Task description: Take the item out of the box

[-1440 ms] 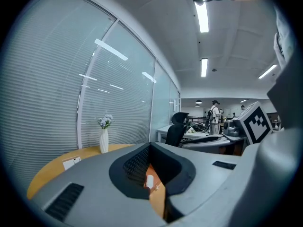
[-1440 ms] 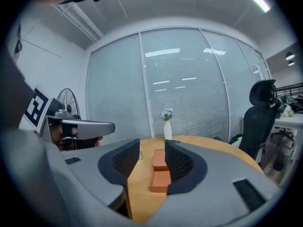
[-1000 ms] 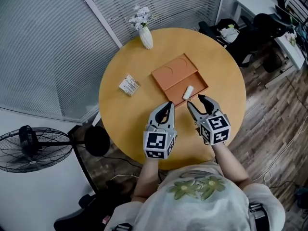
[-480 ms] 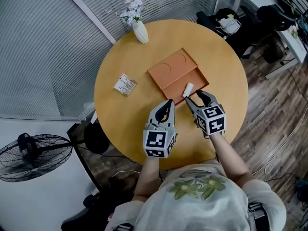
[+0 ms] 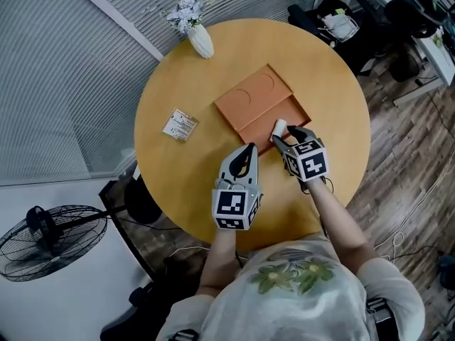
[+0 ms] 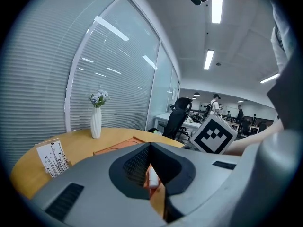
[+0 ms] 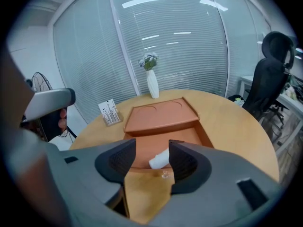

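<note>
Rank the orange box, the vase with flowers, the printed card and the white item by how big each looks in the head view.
1. orange box
2. vase with flowers
3. printed card, which looks about as big as the vase would without its flowers
4. white item

Here's an office, plainly: glass partition walls with grey slatted blinds (image 7: 189,51), a black swivel chair (image 7: 273,74), white desks (image 6: 165,118), long ceiling strip lights (image 6: 217,8), people standing far back (image 6: 216,103).
</note>
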`<state>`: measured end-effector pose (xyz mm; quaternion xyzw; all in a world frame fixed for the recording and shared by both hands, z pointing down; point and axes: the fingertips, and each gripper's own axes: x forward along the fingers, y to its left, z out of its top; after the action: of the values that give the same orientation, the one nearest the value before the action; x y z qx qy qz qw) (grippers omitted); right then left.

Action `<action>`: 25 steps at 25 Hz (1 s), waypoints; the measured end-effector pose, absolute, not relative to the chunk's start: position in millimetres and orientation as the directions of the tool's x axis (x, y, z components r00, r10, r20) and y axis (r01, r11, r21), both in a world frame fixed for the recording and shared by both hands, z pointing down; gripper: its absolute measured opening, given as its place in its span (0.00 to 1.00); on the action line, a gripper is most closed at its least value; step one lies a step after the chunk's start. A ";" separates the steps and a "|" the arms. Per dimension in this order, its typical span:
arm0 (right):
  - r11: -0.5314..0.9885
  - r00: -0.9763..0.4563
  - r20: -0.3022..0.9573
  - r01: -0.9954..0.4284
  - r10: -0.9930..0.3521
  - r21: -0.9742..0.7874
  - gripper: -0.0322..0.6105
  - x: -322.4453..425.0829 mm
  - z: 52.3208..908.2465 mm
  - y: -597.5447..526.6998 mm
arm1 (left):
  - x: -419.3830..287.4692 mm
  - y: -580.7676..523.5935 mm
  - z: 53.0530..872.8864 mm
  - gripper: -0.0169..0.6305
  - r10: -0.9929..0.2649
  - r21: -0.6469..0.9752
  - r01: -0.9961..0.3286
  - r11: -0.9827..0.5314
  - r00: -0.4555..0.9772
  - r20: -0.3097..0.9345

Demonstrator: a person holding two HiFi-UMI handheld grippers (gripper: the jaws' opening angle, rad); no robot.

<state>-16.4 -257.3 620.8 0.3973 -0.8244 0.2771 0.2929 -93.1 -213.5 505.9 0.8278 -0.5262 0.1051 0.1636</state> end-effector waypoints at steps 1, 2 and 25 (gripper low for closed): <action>0.529 -0.508 0.712 -0.819 -0.485 -0.224 0.40 -16.0 625.6 -259.3 | -92.9 -214.8 508.2 0.03 -0.835 0.163 -0.905 -0.393 0.425 0.349; 0.528 -0.503 0.722 -0.820 -0.476 -0.223 0.40 -15.7 630.5 -261.1 | -92.7 -216.0 509.9 0.03 -0.834 0.167 -0.904 -0.393 0.427 0.350; 0.444 -0.321 0.931 -0.869 -0.171 -0.218 0.40 -12.8 710.5 -265.0 | -90.2 -218.1 526.9 0.03 -0.814 0.187 -0.897 -0.399 0.441 0.378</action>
<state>-12.8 -265.0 710.5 0.3627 -0.7170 0.3828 0.4559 -90.2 -218.1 526.9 0.8287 -0.5163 0.1137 0.1840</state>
